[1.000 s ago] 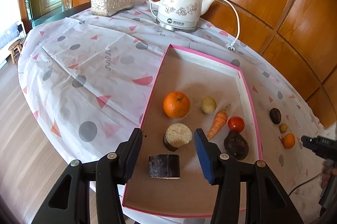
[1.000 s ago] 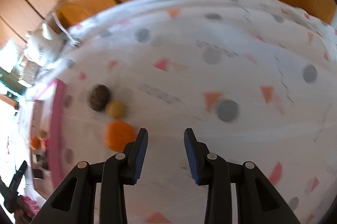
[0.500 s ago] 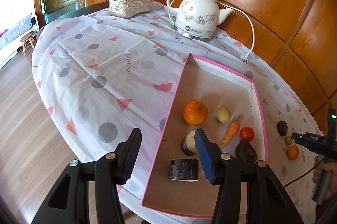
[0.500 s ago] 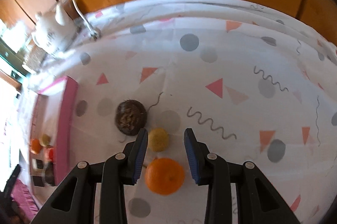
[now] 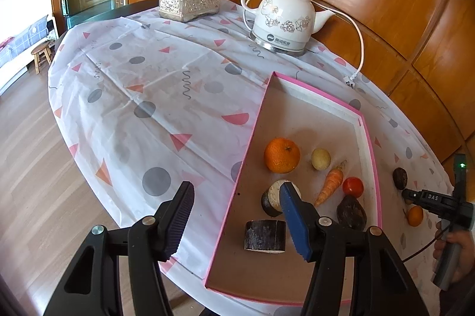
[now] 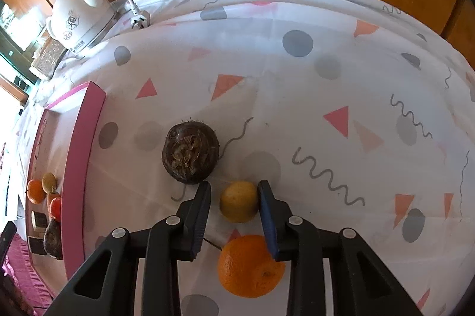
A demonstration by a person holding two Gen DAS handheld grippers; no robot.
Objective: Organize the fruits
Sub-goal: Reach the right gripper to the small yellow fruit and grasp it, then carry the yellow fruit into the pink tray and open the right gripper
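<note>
A: Right gripper? Which fruit?

B: The small round yellow fruit, lying on the white patterned tablecloth outside the tray's long pink wall. Jaws narrow and just been closing; the fruit sits between the pads. Blue pad looks at its skin, the other shows a gap, so not gripped yet.

A: Handling?

B: Likely light, firm, smooth, and round, so it could roll or squirt out. I'd pinch across its widest middle, gently.

A: Neighbours?

B: Dark brown hairy round fruit just beyond the left finger, small orange citrus just behind, under the gripper. Both close; could get nudged.

A: Container?

B: Shallow pink-rimmed cardboard tray near the table's edge. Holds a large orange, a pale yellow-green round fruit, a carrot, a red tomato, a dark oval lump, and two cut dark-skinned chunks. Far end bare.

A: Left gripper?

B: Hangs over the tray's near left edge, jaws moderately wide, just been opening, holding nothing.
</note>
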